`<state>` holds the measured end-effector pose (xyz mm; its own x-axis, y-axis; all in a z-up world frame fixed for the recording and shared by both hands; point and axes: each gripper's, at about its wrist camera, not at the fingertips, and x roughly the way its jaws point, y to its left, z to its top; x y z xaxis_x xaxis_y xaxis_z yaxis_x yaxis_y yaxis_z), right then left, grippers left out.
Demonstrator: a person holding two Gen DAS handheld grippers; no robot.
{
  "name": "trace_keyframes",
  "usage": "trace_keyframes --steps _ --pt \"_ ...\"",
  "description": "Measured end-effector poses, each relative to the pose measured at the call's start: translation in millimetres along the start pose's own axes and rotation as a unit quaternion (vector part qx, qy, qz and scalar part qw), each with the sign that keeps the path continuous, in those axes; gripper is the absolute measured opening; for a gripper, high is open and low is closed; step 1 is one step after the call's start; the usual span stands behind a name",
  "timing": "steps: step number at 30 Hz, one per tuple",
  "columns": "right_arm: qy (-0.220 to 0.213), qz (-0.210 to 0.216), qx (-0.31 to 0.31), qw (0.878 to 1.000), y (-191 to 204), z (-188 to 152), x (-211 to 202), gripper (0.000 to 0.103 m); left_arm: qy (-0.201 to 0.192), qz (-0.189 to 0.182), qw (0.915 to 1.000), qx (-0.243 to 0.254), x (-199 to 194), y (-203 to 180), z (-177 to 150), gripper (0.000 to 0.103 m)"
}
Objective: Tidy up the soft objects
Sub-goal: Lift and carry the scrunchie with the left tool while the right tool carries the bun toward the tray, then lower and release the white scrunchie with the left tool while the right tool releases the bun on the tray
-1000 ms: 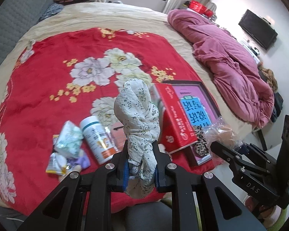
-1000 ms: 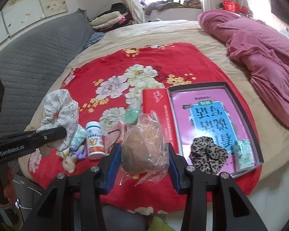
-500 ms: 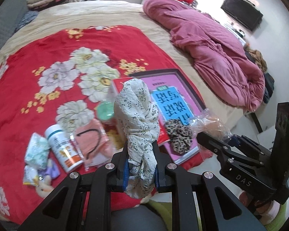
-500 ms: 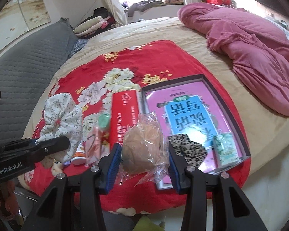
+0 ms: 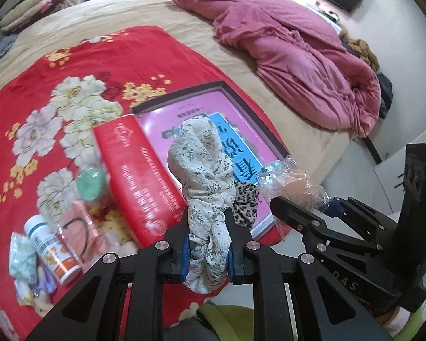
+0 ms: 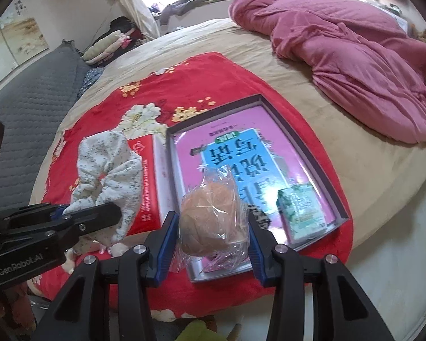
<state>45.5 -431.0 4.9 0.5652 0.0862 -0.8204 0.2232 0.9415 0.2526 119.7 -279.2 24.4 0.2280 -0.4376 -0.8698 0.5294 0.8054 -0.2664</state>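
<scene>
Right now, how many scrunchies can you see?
2: the white floral scrunchie in the left gripper, and the leopard scrunchie in the tray. Others may be hidden.

"GenRobot.AI" stands in white on the left gripper's (image 6: 92,217) black body. "DAS" stands on the right gripper's (image 5: 295,207) body. The Chinese print on the tray (image 6: 325,172) ahead is unreadable.

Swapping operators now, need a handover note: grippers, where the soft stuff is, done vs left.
Left gripper: shut on the floral scrunchie, held above the bed.
Right gripper: shut on the bagged bun, over the tray's near end.
Tray: the leopard scrunchie and the tissue pack already lie in it.
Left to do: probably set both held items in the tray. A second tissue pack and a small plush lie on the red blanket, at its near left by the pill bottle.
</scene>
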Motion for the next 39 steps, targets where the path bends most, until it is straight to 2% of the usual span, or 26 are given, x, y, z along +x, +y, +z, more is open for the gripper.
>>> trace_keyframes --steps 16,24,33,39 --pt "0.017 -0.018 0.018 1.000 -29.3 -4.7 25.7 0.046 0.034 -0.012 0.9991 0.023 54.5 -24.0 24.4 0.020" --pt "0.030 -0.020 0.021 0.999 -36.3 -11.6 49.3 0.046 0.045 -0.016 0.9987 0.018 71.6 -23.7 25.3 0.020" --pt "0.050 -0.046 0.026 0.997 -47.5 -22.5 75.5 0.046 0.058 -0.022 0.9980 0.015 86.2 -26.1 25.5 0.021" --pt "0.047 -0.055 0.030 0.997 -60.1 -23.3 80.7 0.046 0.076 -0.026 0.9965 0.022 100.6 -34.4 23.9 0.022"
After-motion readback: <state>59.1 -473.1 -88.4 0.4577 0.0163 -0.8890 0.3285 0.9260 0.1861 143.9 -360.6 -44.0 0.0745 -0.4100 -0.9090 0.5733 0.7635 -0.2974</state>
